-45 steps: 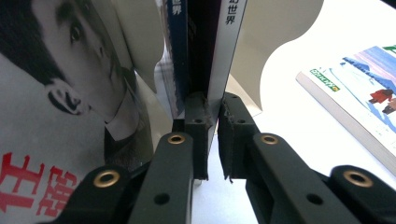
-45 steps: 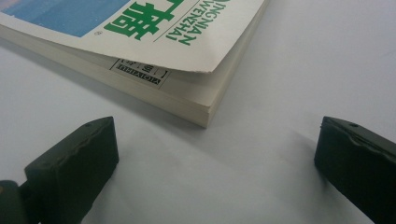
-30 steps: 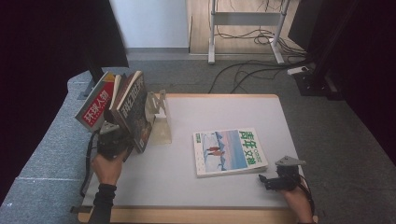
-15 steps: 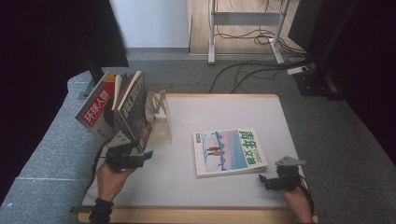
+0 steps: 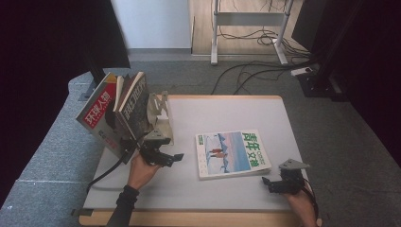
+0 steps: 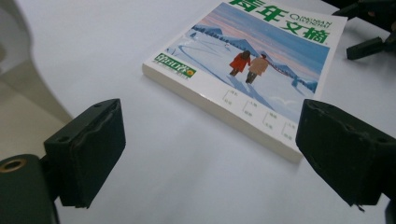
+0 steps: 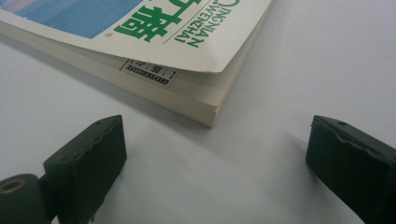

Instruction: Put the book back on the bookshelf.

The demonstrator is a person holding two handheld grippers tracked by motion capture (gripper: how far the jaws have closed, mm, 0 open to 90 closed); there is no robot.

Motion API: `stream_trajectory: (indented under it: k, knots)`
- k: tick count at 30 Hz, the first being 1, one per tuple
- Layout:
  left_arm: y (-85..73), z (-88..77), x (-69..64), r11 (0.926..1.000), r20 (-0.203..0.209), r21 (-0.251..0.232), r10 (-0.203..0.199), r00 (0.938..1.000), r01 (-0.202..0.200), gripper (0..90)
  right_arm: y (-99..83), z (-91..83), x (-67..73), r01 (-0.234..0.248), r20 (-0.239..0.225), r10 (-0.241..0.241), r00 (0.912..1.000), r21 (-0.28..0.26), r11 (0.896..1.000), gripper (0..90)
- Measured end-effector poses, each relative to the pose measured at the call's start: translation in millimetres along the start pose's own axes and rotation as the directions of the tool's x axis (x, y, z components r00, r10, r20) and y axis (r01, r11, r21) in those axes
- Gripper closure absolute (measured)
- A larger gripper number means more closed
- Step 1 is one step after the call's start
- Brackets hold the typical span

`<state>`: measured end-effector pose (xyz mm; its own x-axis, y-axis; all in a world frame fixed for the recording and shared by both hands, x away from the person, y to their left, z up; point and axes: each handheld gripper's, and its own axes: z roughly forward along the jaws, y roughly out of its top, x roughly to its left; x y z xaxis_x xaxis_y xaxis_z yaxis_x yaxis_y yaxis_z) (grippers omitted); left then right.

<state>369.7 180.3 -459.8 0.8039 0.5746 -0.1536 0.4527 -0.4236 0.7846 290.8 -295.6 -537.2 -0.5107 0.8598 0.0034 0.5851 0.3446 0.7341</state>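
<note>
The magazine (image 5: 232, 153) lies flat mid-tabletop (image 5: 227, 113) (snowy cover up). The left hand-held gripper (image 5: 173, 158) is spread wide near the leaning books (image 5: 118, 111); the right hand-held gripper (image 5: 267, 182), jaws wide, sits just beside the magazine's corner.

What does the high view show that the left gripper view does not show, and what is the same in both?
High view: books leaning in a stand at the table's left edge, the left tongs seen from outside, and the floor cables. Left gripper view: the cover picture of two walkers in snow, close, between the open left tongs. Both: the magazine flat on the white table, with the right tongs near it.
</note>
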Motion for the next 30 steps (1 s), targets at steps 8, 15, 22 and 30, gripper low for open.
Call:
stream_trajectory:
  k: [8, 15, 22, 30]
  knots:
    - [14.6, 38.6, -5.2, 0.9915, -0.019, 0.085, 0.1, 0.9948, -0.098, 1.9, 0.8, -2.0, 2.2, -0.007, -0.008, 0.007, 0.9999, -0.008, 1.0, 5.6]
    - [40.1, 69.4, -12.0, 0.975, -0.001, 0.162, 0.154, 0.9881, -0.151, 0.0, 7.8, -7.7, 8.6, -0.003, -0.017, 0.002, 0.9999, -0.034, 0.999, 2.1]
    - [59.6, 104.6, -9.6, 0.9605, 0.035, 0.207, 0.182, 0.9827, -0.185, 0.0, 11.4, -8.2, 14.2, 0.007, -0.02, -0.008, 0.9998, -0.037, 0.999, 0.8]
    - [62.1, 136.1, 7.2, 0.9578, 0.046, 0.227, 0.171, 0.9843, -0.176, 0.0, 12.2, -5.2, 15.8, 0.01, -0.018, -0.01, 0.9998, -0.043, 0.999, 0.8]
